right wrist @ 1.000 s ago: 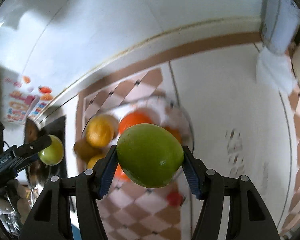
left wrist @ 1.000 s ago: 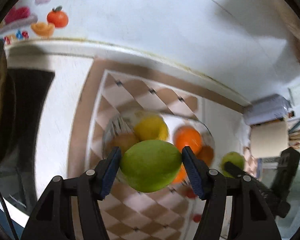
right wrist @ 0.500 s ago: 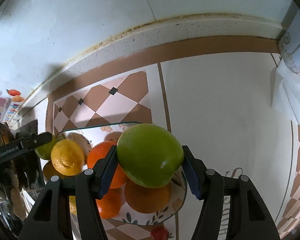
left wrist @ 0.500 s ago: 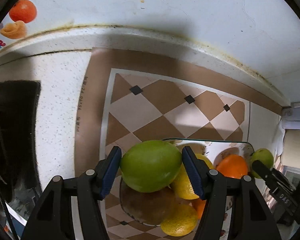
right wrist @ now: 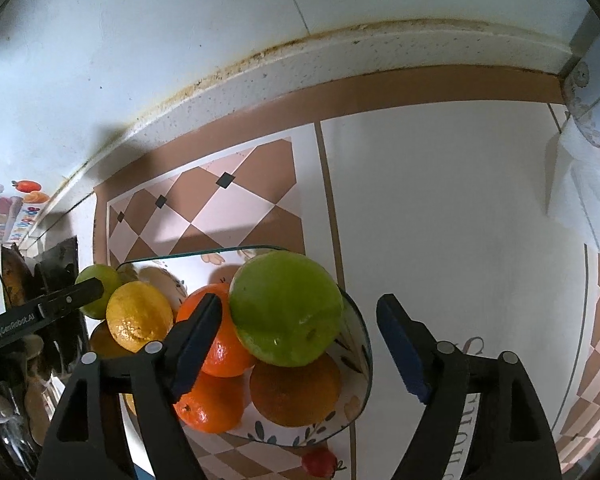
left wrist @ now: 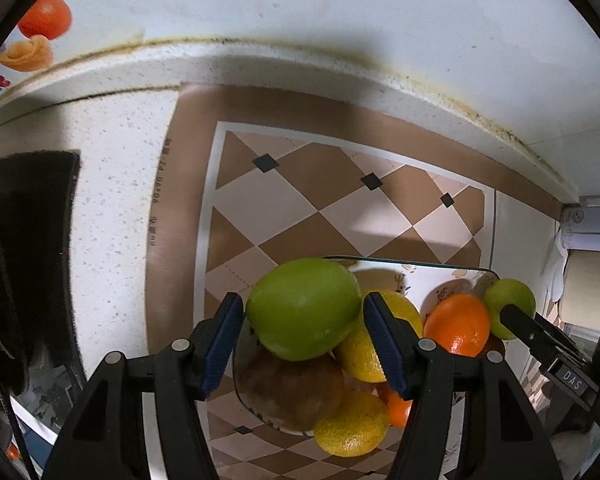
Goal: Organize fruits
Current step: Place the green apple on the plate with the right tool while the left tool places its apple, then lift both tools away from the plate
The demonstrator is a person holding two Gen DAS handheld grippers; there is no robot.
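Observation:
A glass bowl (right wrist: 362, 344) with a leaf pattern holds oranges (right wrist: 216, 332), yellow citrus (right wrist: 138, 316) and a brown fruit (left wrist: 292, 388). My left gripper (left wrist: 304, 330) is shut on a green fruit (left wrist: 304, 308) just over the bowl's left side. My right gripper (right wrist: 300, 338) is open; its green fruit (right wrist: 286, 306) rests on the oranges between the parted fingers. Each gripper's green fruit also shows in the other view, at the far right of the left wrist view (left wrist: 508, 300) and at the left of the right wrist view (right wrist: 96, 284).
The bowl stands on a checked brown and cream mat (left wrist: 300, 208) on a white counter against a white wall. A white cloth (right wrist: 584, 208) hangs at the right. A small red fruit (right wrist: 318, 462) lies on the mat in front of the bowl. A dark object (left wrist: 24, 240) sits left.
Both grippers came down closer to the bowl. The right gripper's fingers opened and let its green fruit rest on the oranges. The left gripper stays shut on its green fruit.

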